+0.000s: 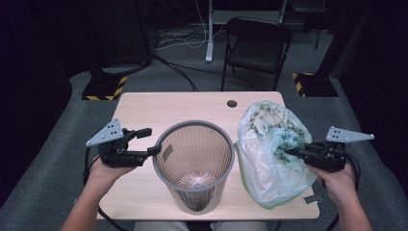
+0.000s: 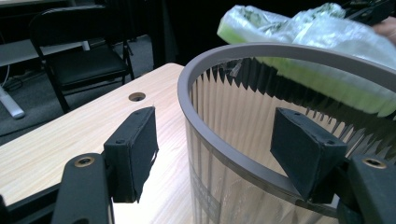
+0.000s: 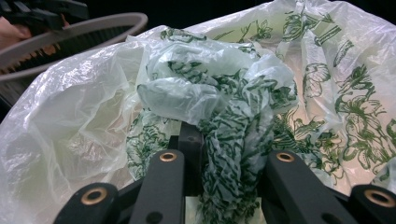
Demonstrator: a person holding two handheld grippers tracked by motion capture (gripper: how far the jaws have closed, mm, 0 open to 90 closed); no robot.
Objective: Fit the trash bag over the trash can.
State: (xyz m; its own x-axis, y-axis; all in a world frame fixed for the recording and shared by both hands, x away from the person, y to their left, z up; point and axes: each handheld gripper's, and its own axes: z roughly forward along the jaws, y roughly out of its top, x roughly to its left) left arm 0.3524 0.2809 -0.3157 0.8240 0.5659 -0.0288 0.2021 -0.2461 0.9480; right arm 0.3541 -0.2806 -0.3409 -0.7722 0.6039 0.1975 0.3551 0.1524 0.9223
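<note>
A: From the high view, what's the setup?

B: A ribbed grey bin [image 1: 194, 163] stands upright on the desk [image 1: 144, 108], near its front edge. The left gripper [image 1: 150, 141] sits at the bin's left rim with its jaws apart, one inside the rim and one outside, not pressing as far as I can tell. The right gripper [image 1: 288, 153] has its jaws clamped on a bunch of a clear bag with green print [image 1: 269, 154], which billows just right of the bin, touching its rim.

A: And the left gripper view?

B: The jaws straddle the rim of the bin [image 2: 224, 144], with a gap on both sides. The bag [image 2: 308, 32] hangs beyond the far rim.

A: The right gripper view?

B: A twisted wad of the bag [image 3: 224, 121] is pinched between the jaws; the bin's rim [image 3: 74, 32] lies off to the upper left.

A: So how would you line the bin well?

B: I'd judge the left jaws should close on the rim first, to steady the bin. Then carry the bag over the opening, find its mouth rather than a bunched middle, and lower it in without tipping the bin.
</note>
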